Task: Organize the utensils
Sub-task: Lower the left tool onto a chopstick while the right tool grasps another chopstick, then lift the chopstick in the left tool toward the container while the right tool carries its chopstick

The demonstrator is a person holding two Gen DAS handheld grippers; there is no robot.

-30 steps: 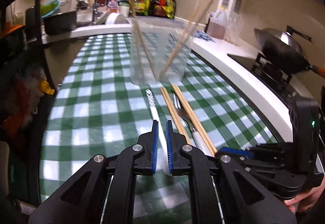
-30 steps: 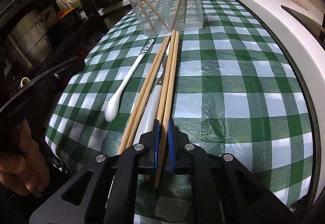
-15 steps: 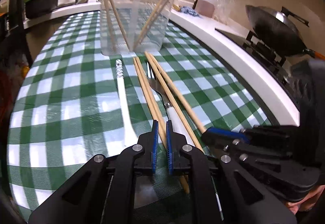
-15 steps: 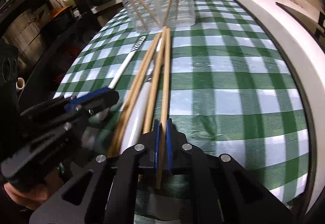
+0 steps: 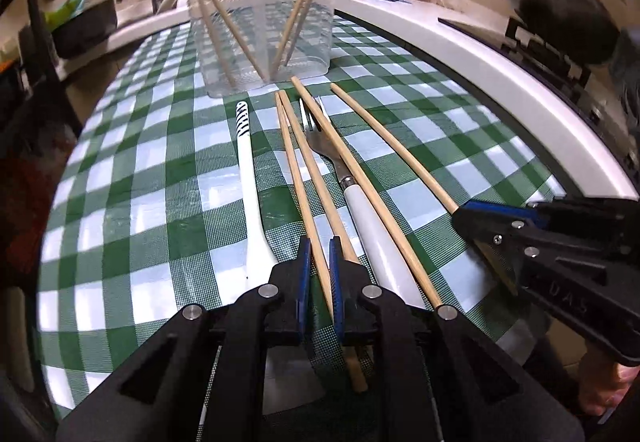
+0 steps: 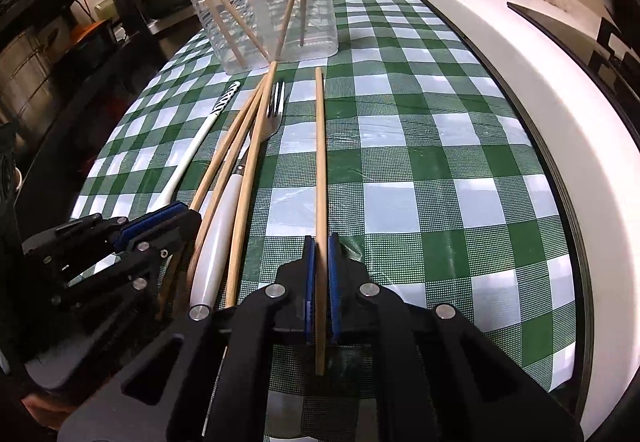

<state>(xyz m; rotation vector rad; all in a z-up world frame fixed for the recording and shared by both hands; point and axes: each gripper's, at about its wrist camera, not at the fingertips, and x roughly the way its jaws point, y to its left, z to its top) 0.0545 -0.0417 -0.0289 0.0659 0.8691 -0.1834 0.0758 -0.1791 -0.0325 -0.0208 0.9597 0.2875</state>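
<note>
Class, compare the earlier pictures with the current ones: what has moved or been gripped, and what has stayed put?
The right gripper closed on one chopstick and swung it right, apart from the bundle. The left gripper came down and closed on another chopstick. The spoon, fork and clear container stayed put.
</note>
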